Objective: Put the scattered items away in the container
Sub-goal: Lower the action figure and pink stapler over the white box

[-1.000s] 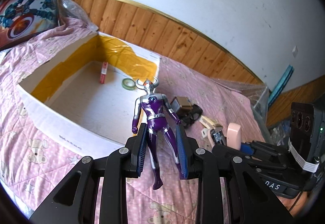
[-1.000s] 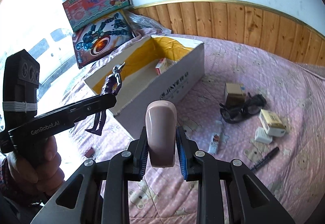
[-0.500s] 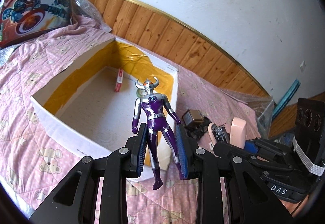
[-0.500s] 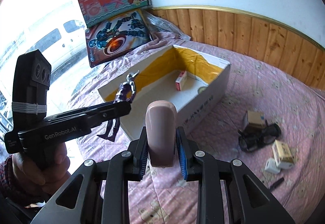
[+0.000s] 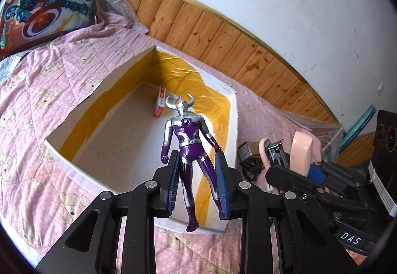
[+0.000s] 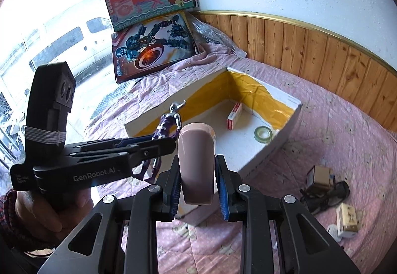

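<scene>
The left hand-held gripper [image 5: 197,184] is clamped on the legs of a purple and silver toy figure [image 5: 186,140], which stands upright between the blue pads and hangs above the near end of the box [image 5: 59,157]. The right hand-held gripper [image 6: 197,189] is clamped on a pink stapler [image 6: 196,162], held upright just beside the left one, near the box's near corner. The box is white, open-topped and lined with yellow tape, and rests on a bed [image 6: 335,125] with a pink bear-print quilt. Inside it lie a small red and white carton [image 6: 234,112] and a roll of tape [image 6: 263,134]. On the quilt, well apart from the box, lie a black cable [image 6: 322,195] with a small brown box [image 6: 321,174] on it, and a yellowish pack [image 6: 348,220]
</scene>
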Demonstrator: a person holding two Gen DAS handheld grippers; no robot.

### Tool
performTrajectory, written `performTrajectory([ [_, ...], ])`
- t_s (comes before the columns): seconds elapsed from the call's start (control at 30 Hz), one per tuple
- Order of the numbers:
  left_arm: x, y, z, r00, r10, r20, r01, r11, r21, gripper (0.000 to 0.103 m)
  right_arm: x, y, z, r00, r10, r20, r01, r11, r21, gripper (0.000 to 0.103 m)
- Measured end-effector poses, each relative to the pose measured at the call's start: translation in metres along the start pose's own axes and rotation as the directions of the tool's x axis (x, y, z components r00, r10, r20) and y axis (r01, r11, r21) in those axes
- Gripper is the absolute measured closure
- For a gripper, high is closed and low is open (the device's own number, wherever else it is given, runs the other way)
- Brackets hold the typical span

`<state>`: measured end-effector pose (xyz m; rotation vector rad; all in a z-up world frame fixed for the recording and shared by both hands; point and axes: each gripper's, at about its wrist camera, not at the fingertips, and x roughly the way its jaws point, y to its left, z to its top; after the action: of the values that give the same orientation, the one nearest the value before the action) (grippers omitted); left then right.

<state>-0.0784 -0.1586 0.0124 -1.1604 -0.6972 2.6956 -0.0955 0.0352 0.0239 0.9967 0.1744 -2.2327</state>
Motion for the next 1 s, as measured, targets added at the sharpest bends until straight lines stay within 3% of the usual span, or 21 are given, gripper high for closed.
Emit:
performTrajectory([
  [0.47, 0.028, 0.015, 0.03, 0.995, 0.031, -0.091, -0.033, 0.999, -0.025, 0.074, 0.034, -0.012, 0.032, 0.999, 0.019, -0.05, -0.018, 1.0, 0.023, 0.076],
  [1.0, 0.065, 0.036, 0.057, 0.982, 0.073, -0.175, -0.082, 0.996, -0.045, 0.074, 0.089, -0.04, 0.059, 0.986, 0.044, -0.163, -0.023, 0.991, 0.134, 0.076],
])
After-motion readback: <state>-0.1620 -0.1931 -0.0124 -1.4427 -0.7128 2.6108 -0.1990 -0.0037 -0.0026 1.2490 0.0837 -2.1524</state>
